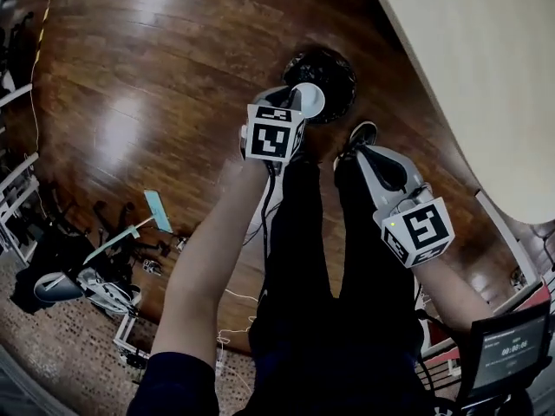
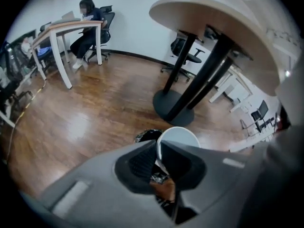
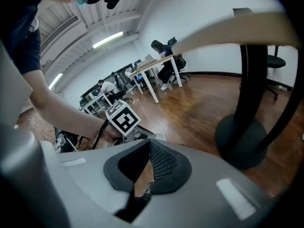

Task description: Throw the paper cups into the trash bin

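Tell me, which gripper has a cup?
The left gripper: it pinches a white paper cup by the rim; the right gripper is shut on nothing.

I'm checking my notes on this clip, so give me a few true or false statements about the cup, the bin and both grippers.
1. The left gripper pinches a paper cup by its rim. True.
2. The cup lies inside the trash bin. False: it is held in the air at the bin's edge.
3. The right gripper holds a second cup. False: its jaws are together, with nothing between them.
4. The bin stands on a wooden floor. True.
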The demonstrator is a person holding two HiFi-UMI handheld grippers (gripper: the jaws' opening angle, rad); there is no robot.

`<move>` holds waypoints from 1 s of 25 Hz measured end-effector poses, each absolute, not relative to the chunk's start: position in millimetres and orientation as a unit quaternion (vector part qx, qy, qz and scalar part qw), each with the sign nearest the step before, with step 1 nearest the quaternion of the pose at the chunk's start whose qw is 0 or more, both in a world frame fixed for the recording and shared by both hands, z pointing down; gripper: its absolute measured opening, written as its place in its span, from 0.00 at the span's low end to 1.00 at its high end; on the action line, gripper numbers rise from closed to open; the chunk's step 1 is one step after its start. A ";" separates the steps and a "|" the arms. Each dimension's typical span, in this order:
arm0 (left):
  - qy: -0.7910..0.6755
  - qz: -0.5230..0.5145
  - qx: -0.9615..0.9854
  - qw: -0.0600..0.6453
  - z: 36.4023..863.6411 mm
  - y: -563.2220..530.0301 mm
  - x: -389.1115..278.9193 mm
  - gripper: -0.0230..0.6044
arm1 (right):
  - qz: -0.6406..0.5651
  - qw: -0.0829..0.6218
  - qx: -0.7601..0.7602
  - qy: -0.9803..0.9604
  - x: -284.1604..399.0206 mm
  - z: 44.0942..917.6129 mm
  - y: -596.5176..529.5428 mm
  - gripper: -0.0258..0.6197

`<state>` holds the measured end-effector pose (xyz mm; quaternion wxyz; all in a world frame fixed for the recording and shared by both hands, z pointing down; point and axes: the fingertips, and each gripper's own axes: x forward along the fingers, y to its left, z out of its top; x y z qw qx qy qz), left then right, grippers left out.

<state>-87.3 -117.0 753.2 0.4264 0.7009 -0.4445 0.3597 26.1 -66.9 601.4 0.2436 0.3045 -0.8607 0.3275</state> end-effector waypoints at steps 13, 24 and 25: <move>-0.477 0.357 0.665 0.451 961.0 -131.8 -47.1 0.09 | 0.259 0.290 0.137 -0.911 -19.2 692.4 -30.0 0.06; -0.472 0.380 0.644 0.467 1077.2 -132.4 -23.7 0.08 | 0.245 0.293 0.146 -0.913 -15.6 710.8 -42.4 0.06; -0.473 0.380 0.641 0.470 1084.8 -131.8 -25.3 0.09 | 0.250 0.293 0.150 -0.911 -14.6 709.4 -38.9 0.06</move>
